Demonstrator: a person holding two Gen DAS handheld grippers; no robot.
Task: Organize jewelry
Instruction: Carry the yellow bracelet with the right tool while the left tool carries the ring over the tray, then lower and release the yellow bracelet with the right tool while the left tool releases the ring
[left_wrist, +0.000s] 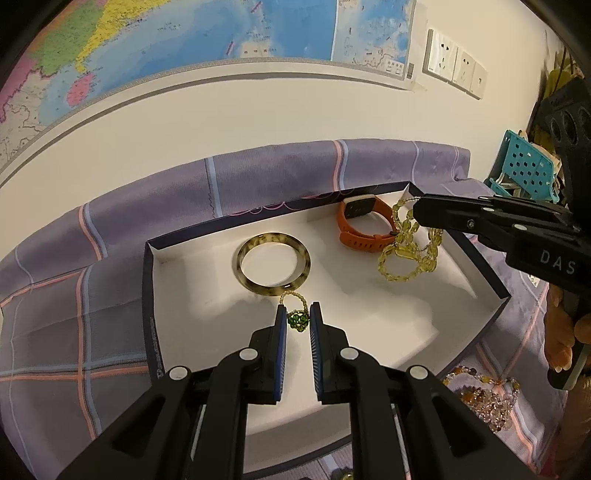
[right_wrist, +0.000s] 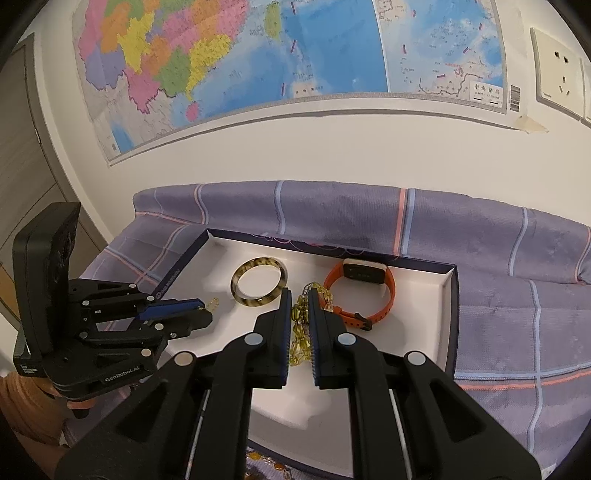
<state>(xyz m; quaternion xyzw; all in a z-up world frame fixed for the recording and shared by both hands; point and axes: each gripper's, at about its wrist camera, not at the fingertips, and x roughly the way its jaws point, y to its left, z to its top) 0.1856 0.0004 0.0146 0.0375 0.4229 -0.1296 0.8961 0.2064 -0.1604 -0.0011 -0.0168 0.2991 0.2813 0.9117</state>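
Jewelry tray on a plaid-covered bench below a wall map

Inside the white tray (left_wrist: 480, 266): left gripper (left_wrist: 298, 314) jaws clasp a green bead ring (left_wrist: 297, 320) beside the bangle (left_wrist: 273, 264); right gripper (right_wrist: 299, 299) jaws grasp the yellow bead necklace (right_wrist: 300, 332) beside the orange watch (right_wrist: 364, 291); purple plaid cloth (left_wrist: 74, 295), map (right_wrist: 258, 55), sockets (left_wrist: 454, 62).

Bare tray floor (left_wrist: 369, 306) (near side), bangle (left_wrist: 272, 265) behind.
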